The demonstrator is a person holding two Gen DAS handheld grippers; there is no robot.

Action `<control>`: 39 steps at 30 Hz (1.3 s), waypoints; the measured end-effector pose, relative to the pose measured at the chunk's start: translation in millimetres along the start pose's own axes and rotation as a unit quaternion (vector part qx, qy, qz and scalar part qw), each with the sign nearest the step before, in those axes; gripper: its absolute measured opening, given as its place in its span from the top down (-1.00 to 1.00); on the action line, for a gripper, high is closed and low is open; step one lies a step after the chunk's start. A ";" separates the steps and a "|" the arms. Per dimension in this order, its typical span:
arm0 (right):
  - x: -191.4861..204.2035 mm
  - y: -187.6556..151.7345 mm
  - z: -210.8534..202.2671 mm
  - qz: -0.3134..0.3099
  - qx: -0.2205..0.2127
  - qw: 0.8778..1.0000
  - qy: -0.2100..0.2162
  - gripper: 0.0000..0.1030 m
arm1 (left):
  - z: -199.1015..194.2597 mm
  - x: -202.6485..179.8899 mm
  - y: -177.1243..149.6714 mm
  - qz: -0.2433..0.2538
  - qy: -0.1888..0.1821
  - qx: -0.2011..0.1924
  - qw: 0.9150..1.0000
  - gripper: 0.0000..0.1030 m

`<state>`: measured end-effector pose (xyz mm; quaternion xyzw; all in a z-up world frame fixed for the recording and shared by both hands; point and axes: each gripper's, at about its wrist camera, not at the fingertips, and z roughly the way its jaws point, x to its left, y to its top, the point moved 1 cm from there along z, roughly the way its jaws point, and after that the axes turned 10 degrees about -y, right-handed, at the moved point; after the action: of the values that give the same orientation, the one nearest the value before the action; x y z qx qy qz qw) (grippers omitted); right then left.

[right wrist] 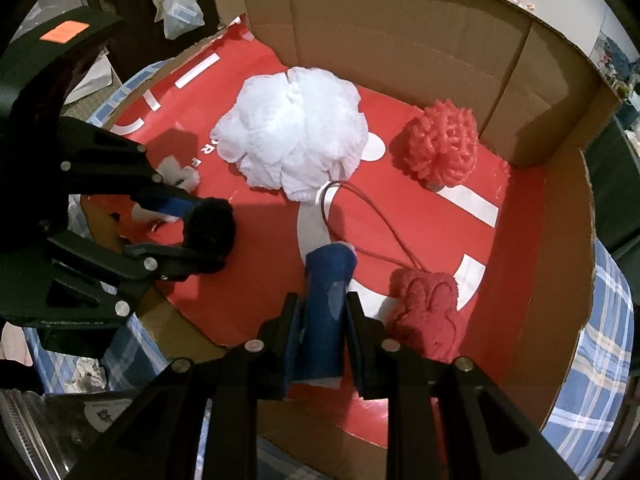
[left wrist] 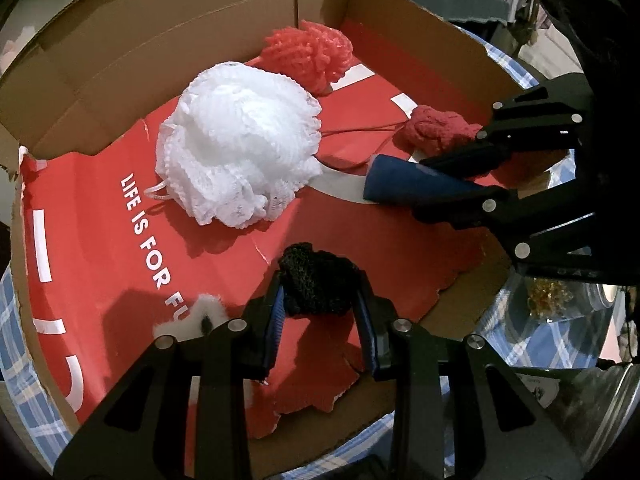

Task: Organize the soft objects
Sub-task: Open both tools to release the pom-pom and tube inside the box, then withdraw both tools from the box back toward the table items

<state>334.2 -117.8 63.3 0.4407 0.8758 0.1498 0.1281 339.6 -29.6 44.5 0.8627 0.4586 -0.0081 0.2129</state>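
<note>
Left gripper (left wrist: 320, 300) clamped on a black mesh pouf (left wrist: 316, 280); right gripper (right wrist: 324, 320) clamped on a rolled blue cloth (right wrist: 326, 304). Both low inside the cardboard box (right wrist: 400, 40), above its red liner (left wrist: 224, 264). Nearby on liner: white mesh bath pouf (left wrist: 236, 144), coral yarn pompom (left wrist: 310, 54), dark red plush (right wrist: 430, 312).

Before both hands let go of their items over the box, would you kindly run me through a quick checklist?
1. Left gripper shut on black pompom: ok.
2. Right gripper shut on blue roll: ok.
3. Both items over the cardboard box: ok.
4. Bare red liner under the black pompom: ok.
5. Blue roll clear of red plush beside it: cannot tell.
6. White mesh puff clear of both grippers: ok.
</note>
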 end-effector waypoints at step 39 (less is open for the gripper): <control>7.7 -4.2 -78.3 0.014 -0.076 0.996 -0.034 -0.53 | -84.0 -27.2 -20.4 -0.007 0.031 -0.128 0.991 -0.47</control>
<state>298.8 -125.7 133.3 0.4467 0.8508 0.2023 0.1891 292.4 -9.5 119.2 0.8251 0.4683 0.0754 0.3070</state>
